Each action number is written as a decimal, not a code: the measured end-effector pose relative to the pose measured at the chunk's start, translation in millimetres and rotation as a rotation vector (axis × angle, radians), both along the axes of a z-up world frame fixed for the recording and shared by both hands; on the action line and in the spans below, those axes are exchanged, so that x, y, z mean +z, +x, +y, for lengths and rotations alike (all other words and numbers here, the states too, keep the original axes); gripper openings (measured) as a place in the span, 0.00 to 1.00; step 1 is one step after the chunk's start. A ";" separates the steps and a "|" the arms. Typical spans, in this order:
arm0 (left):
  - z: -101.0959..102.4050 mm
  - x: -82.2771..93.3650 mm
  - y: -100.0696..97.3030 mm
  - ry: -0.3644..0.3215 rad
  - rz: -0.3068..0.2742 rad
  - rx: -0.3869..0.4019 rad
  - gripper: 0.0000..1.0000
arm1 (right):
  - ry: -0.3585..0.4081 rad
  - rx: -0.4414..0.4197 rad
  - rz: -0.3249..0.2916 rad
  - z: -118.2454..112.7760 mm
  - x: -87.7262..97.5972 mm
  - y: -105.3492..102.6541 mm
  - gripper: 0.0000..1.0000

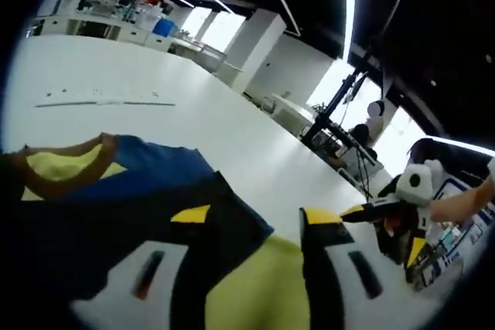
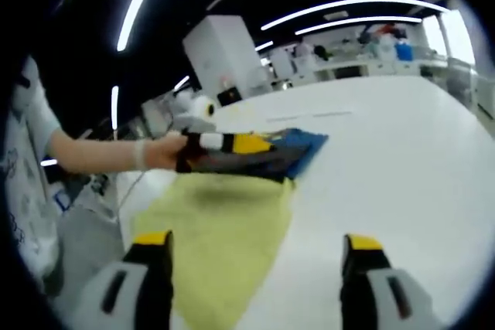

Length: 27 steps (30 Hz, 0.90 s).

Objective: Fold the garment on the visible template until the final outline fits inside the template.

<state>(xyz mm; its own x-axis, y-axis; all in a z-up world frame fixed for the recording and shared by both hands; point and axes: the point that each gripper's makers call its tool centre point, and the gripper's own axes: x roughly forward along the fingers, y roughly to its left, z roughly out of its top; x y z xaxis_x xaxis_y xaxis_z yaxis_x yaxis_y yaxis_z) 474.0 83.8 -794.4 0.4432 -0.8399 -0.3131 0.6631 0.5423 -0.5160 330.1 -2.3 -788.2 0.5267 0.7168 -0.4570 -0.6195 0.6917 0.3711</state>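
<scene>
**Carrying the fold across**

The left gripper pinches the garment, its fingers closed on the blue-and-yellow edge, lifted above the white surface. The right gripper hangs with fingers wide, empty. Best to lay the edge flat and square, without dragging.

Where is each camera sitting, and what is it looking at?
Left gripper view: rides the left gripper, looking across the white table over the yellow-and-blue garment; the right gripper and a forearm enter at right.
Right gripper view: rides the right gripper, looking at the garment; the left gripper pinches its blue part, hand showing.
Shared: garment, table.
</scene>
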 end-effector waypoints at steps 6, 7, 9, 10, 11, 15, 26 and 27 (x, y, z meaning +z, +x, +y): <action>14.9 2.5 3.8 0.074 -0.060 0.025 0.86 | 0.010 0.002 -0.015 3.9 4.6 4.5 0.91; 16.9 3.7 3.3 0.082 -0.064 0.030 0.90 | 0.011 0.003 -0.018 4.6 5.6 4.9 0.91; 21.4 6.6 1.7 0.103 -0.068 0.030 0.99 | 0.011 0.004 -0.021 5.8 7.0 5.8 0.92; 26.6 7.0 0.8 0.131 -0.084 0.022 0.98 | 0.014 0.006 -0.017 6.4 6.7 5.8 0.92; 28.3 8.2 -0.4 0.135 -0.084 0.021 0.99 | 0.012 0.008 -0.014 6.8 5.8 5.7 0.93; 43.0 11.9 -5.2 0.174 -0.099 0.006 0.99 | -0.006 0.021 -0.012 8.9 3.7 4.4 0.94; 102.0 32.1 -31.1 0.204 -0.128 0.108 0.98 | -0.014 0.060 -0.049 21.8 20.1 9.3 0.94; 110.3 32.2 -34.3 0.216 -0.129 0.118 0.98 | -0.020 0.065 -0.055 22.7 21.0 9.2 0.94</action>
